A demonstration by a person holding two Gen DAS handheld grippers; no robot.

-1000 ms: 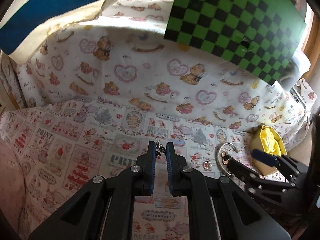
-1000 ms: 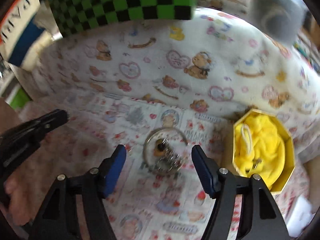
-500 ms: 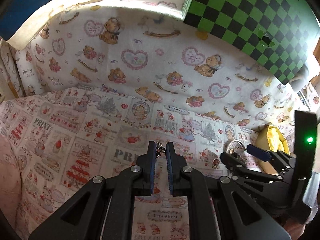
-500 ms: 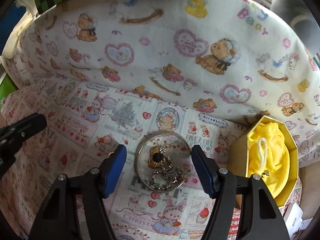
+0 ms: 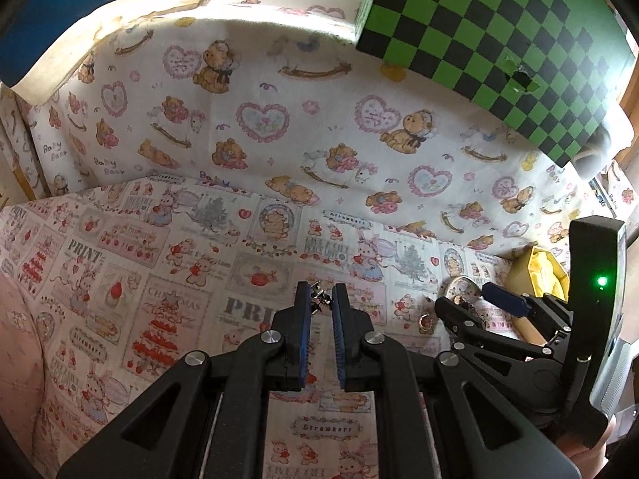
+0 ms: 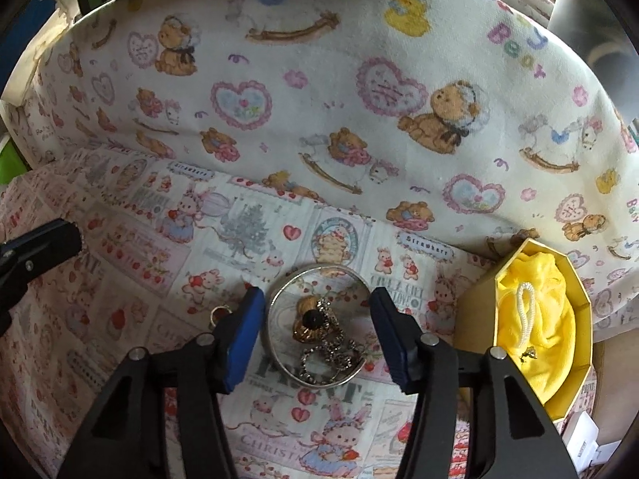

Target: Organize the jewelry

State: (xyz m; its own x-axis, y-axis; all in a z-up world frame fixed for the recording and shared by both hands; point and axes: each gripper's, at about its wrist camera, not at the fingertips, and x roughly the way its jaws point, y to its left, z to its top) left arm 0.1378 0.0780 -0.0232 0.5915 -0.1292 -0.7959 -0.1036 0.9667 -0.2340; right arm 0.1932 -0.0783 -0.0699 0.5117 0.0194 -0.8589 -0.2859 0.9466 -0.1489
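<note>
A round clear dish (image 6: 319,275) with a silver rim lies on the printed cloth and holds a gold piece (image 6: 305,323) and a silver chain (image 6: 331,355). My right gripper (image 6: 315,291) straddles the dish, its blue pads just outside the rim on both sides and its jaws closing. I cannot tell whether the pads touch the rim. A small ring (image 6: 219,313) lies on the cloth beside its left finger. My left gripper (image 5: 321,291) hangs over the cloth further left, shut on a small silver jewelry piece (image 5: 318,297) at its tips.
A gold octagonal box (image 6: 475,319) with a yellow drawstring pouch (image 6: 535,319) stands right of the dish. Teddy-bear cloth (image 6: 319,119) rises as a wall behind. A green checkered board (image 5: 499,28) leans at the top right. White packaging (image 6: 583,439) lies at the lower right.
My right gripper has come down and closer to the dish, and its jaws have narrowed around it. The left gripper keeps its place and its hold on the small piece.
</note>
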